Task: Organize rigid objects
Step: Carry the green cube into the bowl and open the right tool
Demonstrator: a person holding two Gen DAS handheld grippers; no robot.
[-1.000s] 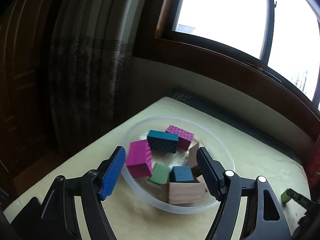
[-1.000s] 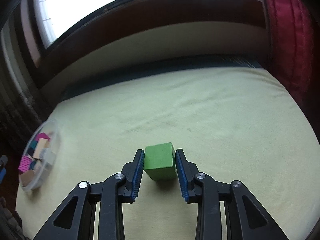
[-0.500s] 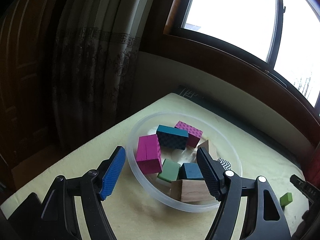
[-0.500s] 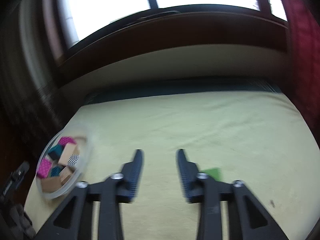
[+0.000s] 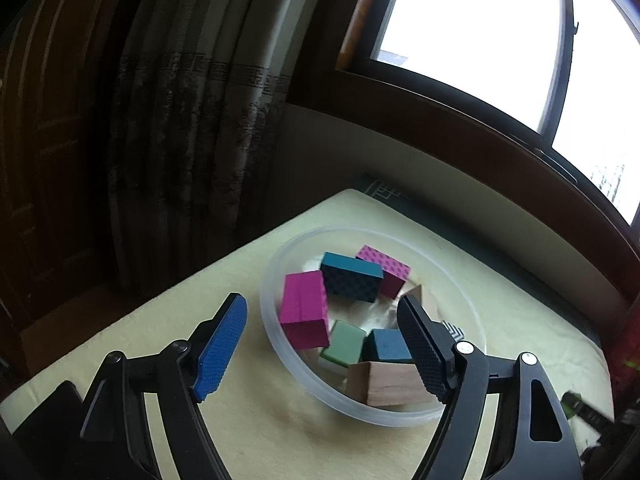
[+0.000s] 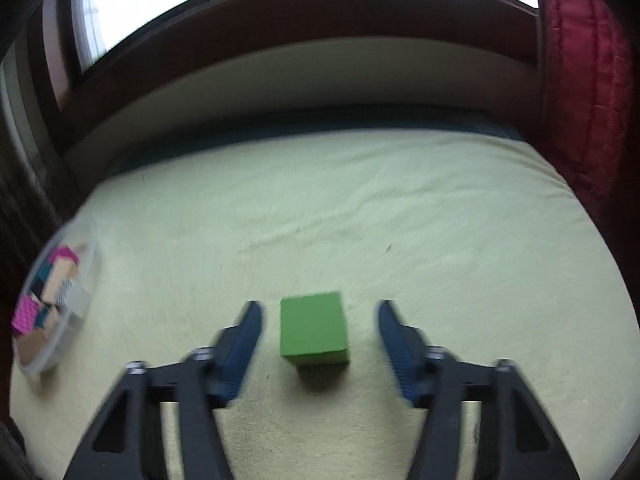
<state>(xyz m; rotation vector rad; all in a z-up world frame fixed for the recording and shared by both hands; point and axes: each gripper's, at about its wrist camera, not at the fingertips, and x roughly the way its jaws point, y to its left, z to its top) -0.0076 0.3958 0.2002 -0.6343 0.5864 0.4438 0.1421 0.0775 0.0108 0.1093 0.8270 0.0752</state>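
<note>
A green block [image 6: 313, 329] rests on the pale yellow cloth between the spread fingers of my right gripper [image 6: 320, 334], which is open and touches nothing. A clear plastic bowl [image 5: 276, 344] holds several blocks: a magenta one [image 5: 303, 314], a teal one [image 5: 351, 281], a dotted pink one [image 5: 386, 270], a pale green one [image 5: 346, 342] and a wooden one [image 5: 390, 383]. My left gripper [image 5: 324, 344] hangs open over the bowl's near rim, empty. The same bowl [image 6: 86, 300] shows at the far left of the right wrist view.
The cloth-covered surface [image 6: 380, 220] ends at a dark wooden window sill [image 6: 320, 16] behind. Dark curtains [image 5: 180, 120] hang at the left beyond the surface's edge. A red quilted fabric [image 6: 584, 92] stands at the right. A dark object [image 5: 588, 410] lies at the lower right.
My right gripper let go of the green block, swung left, and now sits wide open around it again. The left gripper drifted left, so the bowl sits further right in its view.
</note>
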